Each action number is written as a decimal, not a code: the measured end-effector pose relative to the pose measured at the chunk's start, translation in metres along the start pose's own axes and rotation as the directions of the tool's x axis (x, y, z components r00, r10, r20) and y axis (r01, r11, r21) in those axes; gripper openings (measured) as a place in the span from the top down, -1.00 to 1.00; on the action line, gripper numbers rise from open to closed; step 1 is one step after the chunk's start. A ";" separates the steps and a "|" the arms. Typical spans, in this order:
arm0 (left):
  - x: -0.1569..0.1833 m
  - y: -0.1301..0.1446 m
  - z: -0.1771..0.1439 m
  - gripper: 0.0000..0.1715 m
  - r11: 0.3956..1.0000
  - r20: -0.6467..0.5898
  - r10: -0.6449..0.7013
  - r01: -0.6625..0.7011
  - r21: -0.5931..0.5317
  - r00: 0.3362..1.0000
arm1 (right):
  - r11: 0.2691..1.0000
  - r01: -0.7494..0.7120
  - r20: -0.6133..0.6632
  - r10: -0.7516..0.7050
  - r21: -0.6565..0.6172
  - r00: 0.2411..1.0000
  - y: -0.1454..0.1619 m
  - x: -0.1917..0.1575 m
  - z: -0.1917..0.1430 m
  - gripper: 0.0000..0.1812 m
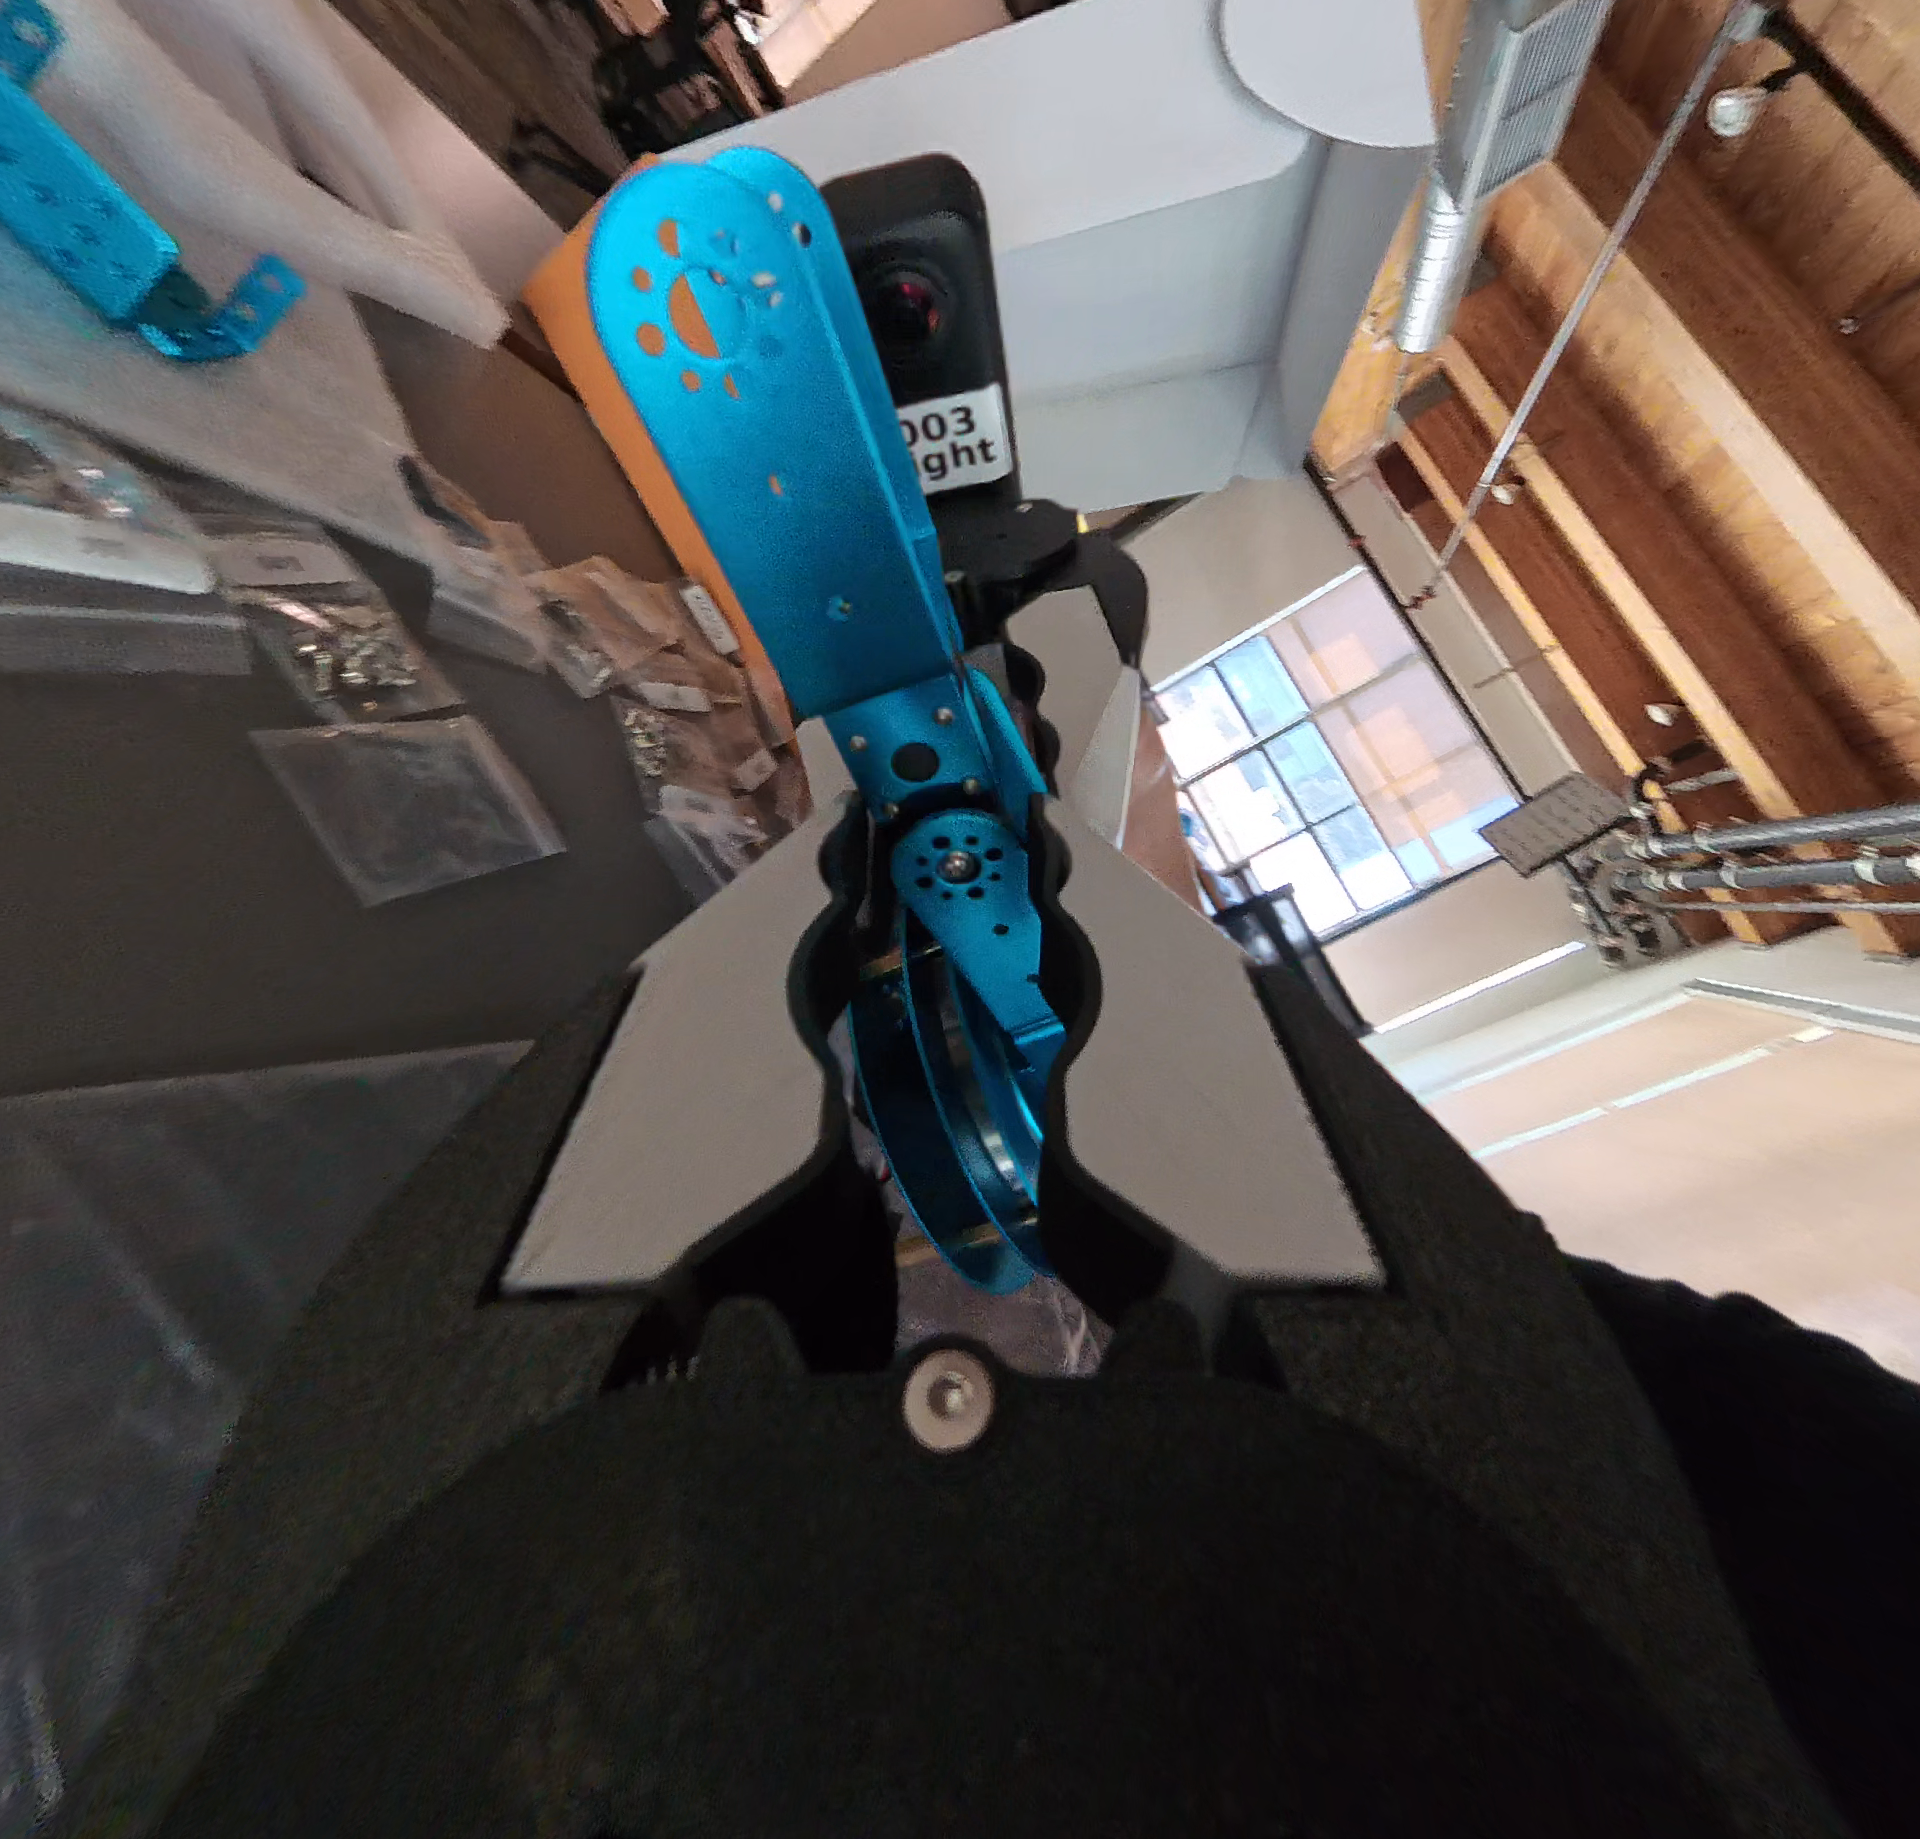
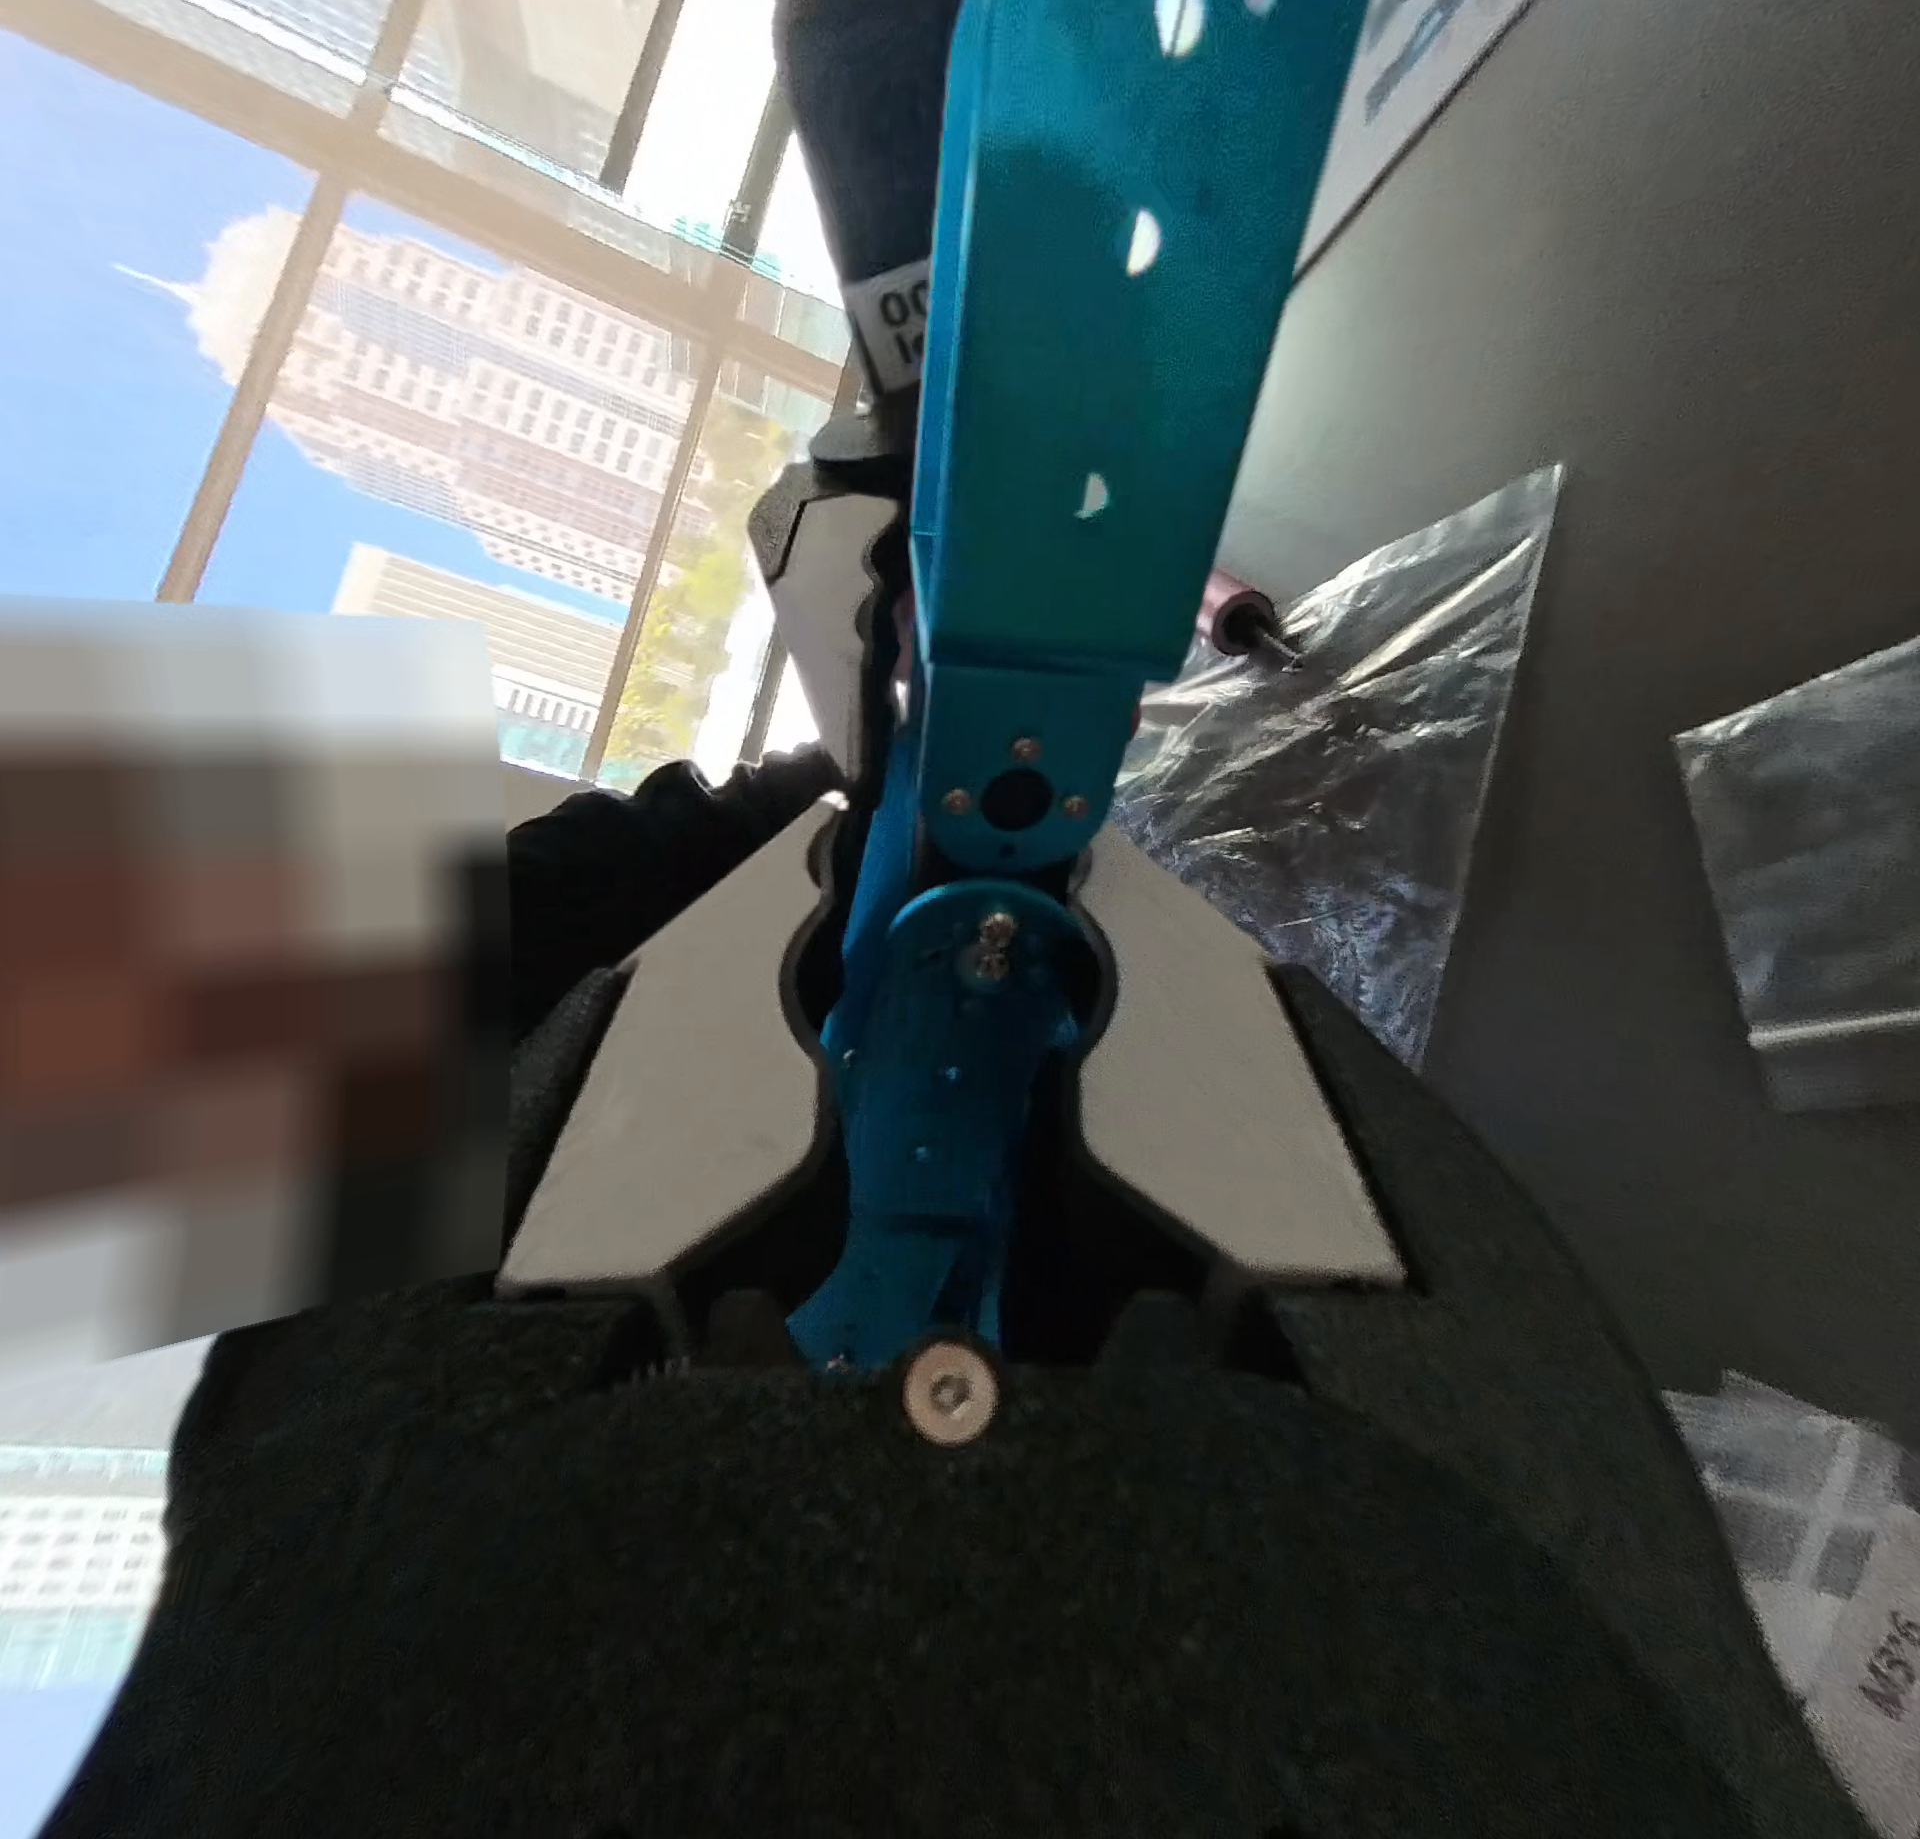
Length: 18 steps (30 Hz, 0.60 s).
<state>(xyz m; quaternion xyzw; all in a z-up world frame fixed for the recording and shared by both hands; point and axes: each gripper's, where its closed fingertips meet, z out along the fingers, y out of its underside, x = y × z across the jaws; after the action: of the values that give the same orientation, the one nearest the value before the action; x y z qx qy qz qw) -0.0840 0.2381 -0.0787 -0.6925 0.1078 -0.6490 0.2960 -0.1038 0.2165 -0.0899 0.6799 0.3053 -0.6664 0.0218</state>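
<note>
Between the closed-in fingers of the left gripper (image 1: 940,916), seen from the left wrist view, sits the jointed lower end of a blue metal bracket assembly (image 1: 790,459), pinched at its round hub while its long perforated arm rises toward the right gripper (image 1: 1039,584) beyond; a spare blue bracket (image 1: 73,210) and clear parts bags (image 1: 405,813) lie on the dark tabletop (image 1: 312,968) at left. From the right wrist view, the right gripper (image 2: 961,958) likewise clamps the blue metal bracket assembly (image 2: 1081,418) near its screwed hinge, apparently from the opposite side, though blur hides the exact contact. The part looks stiff, light and slick, best held at the hub, and only this view shows a window (image 2: 343,262).
</note>
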 end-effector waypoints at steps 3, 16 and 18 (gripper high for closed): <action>0.004 0.005 -0.018 0.56 0.999 0.048 0.031 -0.032 0.030 0.998 | 1.000 -0.029 0.028 0.029 0.001 0.999 -0.003 0.003 0.000 0.62; 0.036 0.087 -0.014 0.21 0.299 -0.105 0.919 -0.846 -0.442 0.380 | 0.991 -0.117 0.103 0.111 0.057 0.989 -0.010 0.014 -0.011 0.63; 0.029 0.090 -0.009 0.21 0.266 -0.111 0.929 -0.849 -0.457 0.352 | 0.991 -0.121 0.112 0.114 0.060 0.987 -0.011 0.014 -0.012 0.63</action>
<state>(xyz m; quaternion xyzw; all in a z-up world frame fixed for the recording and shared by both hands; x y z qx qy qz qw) -0.0671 0.1478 -0.1042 -0.6118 0.5941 -0.2603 0.4528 -0.0993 0.2357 -0.0976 0.6600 0.2404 -0.7097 0.0548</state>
